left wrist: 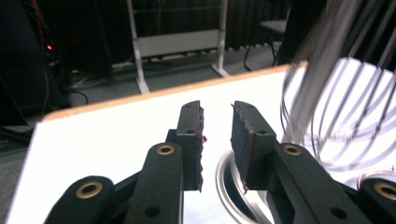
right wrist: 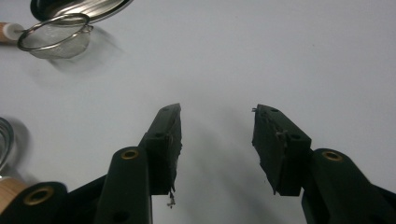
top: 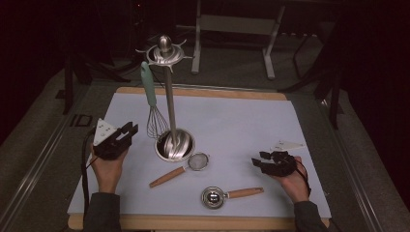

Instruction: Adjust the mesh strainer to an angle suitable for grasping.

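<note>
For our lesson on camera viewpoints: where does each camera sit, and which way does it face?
High view: above the near edge, looking forward and down at the table; both forearms show.
Left gripper view: on the left hand-held gripper, facing the whisk; its jaws are apart.
Right gripper view: on the right hand-held gripper, facing the strainer; its jaws are apart.
All share the stand base.

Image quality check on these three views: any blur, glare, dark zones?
High view: room behind is nearly black, mat evenly lit, glare on the steel stand base. Left gripper view: whisk wires close up, smeared and out of focus, mat blown out white; jaws sharp. Right gripper view: jaws sharp, strainer slightly soft with a faint shadow, mat flat grey.
</note>
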{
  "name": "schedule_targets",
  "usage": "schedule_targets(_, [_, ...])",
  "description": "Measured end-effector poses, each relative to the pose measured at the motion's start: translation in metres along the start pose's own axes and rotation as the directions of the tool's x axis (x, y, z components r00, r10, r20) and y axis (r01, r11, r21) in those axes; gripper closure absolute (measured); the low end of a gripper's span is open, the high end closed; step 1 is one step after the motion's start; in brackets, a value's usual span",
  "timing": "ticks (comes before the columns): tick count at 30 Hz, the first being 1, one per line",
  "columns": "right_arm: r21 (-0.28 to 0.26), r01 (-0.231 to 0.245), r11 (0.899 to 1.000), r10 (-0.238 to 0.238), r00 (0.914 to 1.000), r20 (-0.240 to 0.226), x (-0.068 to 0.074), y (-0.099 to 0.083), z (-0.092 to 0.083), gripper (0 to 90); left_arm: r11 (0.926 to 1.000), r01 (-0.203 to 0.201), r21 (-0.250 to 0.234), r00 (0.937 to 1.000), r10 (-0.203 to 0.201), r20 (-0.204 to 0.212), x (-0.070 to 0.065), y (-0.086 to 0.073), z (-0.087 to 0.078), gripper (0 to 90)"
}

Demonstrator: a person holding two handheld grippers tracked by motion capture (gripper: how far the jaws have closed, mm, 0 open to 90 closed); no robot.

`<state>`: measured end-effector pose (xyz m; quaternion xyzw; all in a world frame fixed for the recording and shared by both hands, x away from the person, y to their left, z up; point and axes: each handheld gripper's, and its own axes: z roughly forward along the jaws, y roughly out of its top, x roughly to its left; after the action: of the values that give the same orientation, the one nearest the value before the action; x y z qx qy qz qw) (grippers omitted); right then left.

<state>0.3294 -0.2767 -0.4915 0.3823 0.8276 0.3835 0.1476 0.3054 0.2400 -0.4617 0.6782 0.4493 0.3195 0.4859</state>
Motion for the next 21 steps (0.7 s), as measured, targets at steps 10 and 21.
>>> schedule_targets(10, [0.009, 0.067, 0.998, -0.067, 0.9976, -0.020, 0.015, 0.013, 0.006, 51.9, 0.9963, 0.039, 0.076, 0.9992, -0.040, 0.007, 0.002, -0.036, 0.009, 68.6])
schedule_targets(21, [0.038, 0.160, 0.986, -0.157, 0.9846, -0.077, 0.041, 0.033, 0.027, 52.1, 0.9857, 0.080, 0.148, 0.9968, -0.080, -0.004, 0.006, -0.063, 0.026, 67.8])
